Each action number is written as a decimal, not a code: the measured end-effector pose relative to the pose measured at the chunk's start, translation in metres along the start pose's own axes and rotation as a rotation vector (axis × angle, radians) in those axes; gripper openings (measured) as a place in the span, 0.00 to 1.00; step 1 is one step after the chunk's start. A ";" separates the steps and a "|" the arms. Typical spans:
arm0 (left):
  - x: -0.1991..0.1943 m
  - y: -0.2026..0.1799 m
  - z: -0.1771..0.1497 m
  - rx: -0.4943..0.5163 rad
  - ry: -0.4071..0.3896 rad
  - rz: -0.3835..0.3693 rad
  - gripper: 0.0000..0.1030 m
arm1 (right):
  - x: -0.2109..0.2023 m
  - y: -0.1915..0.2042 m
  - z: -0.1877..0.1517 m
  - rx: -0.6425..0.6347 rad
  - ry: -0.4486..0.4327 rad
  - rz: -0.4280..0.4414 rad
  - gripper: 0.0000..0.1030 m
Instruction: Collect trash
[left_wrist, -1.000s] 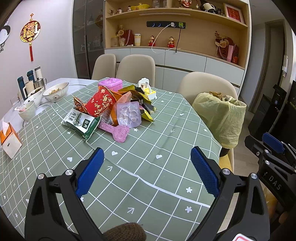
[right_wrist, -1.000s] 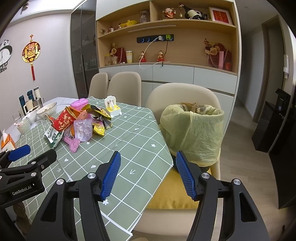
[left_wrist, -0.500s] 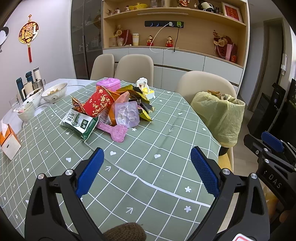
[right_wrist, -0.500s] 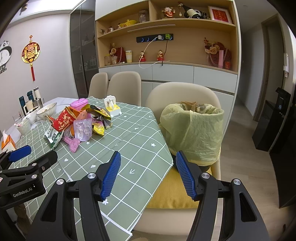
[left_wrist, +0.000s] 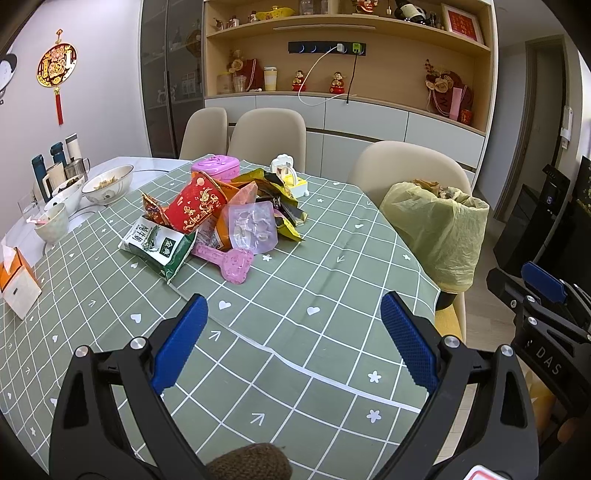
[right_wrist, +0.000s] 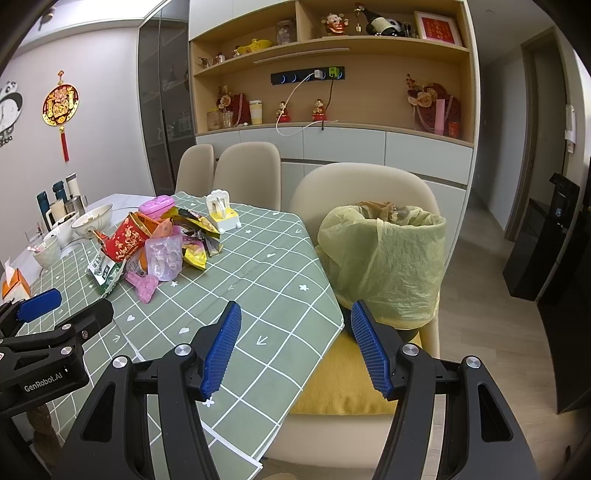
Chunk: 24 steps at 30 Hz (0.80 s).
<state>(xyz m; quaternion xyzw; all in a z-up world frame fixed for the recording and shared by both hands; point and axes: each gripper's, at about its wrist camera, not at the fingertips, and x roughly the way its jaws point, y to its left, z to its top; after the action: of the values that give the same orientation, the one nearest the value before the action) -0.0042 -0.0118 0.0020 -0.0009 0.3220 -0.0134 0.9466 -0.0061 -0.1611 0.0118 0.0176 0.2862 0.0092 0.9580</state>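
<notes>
A heap of snack wrappers (left_wrist: 221, 218) lies mid-table on the green checked cloth (left_wrist: 295, 295): a red packet (left_wrist: 194, 210), a green-white bag (left_wrist: 159, 247), a clear lilac pack (left_wrist: 253, 229) and a pink piece (left_wrist: 234, 260). The heap also shows in the right wrist view (right_wrist: 159, 251). A bin lined with a yellow bag (right_wrist: 384, 269) stands on a chair at the table's right edge, holding trash. My left gripper (left_wrist: 291, 343) is open and empty above the near cloth. My right gripper (right_wrist: 295, 347) is open and empty over the table corner, left of the bin.
Bowls (left_wrist: 107, 184), cups and flasks (left_wrist: 55, 170) stand at the far left. An orange tissue box (left_wrist: 16, 284) sits at the left edge. A pink box (left_wrist: 216, 168) and a white-yellow holder (left_wrist: 290, 179) stand behind the heap. Beige chairs (left_wrist: 266, 136) ring the table.
The left gripper has drawn back and tilted slightly, so the heap sits a little higher in its view. The right gripper has barely moved. Both stay open.
</notes>
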 end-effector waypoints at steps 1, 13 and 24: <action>0.000 0.000 0.000 0.000 -0.001 0.000 0.88 | 0.000 0.000 0.000 0.001 0.000 -0.002 0.57; 0.001 0.000 0.000 -0.003 0.005 -0.005 0.88 | 0.001 0.000 -0.002 0.004 0.003 -0.005 0.57; 0.010 0.007 -0.003 -0.024 0.030 -0.007 0.88 | 0.005 -0.004 -0.004 -0.001 0.017 -0.007 0.57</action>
<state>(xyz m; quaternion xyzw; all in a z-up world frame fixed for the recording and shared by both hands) 0.0021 -0.0046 -0.0064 -0.0134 0.3362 -0.0128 0.9416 -0.0039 -0.1650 0.0053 0.0161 0.2942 0.0060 0.9556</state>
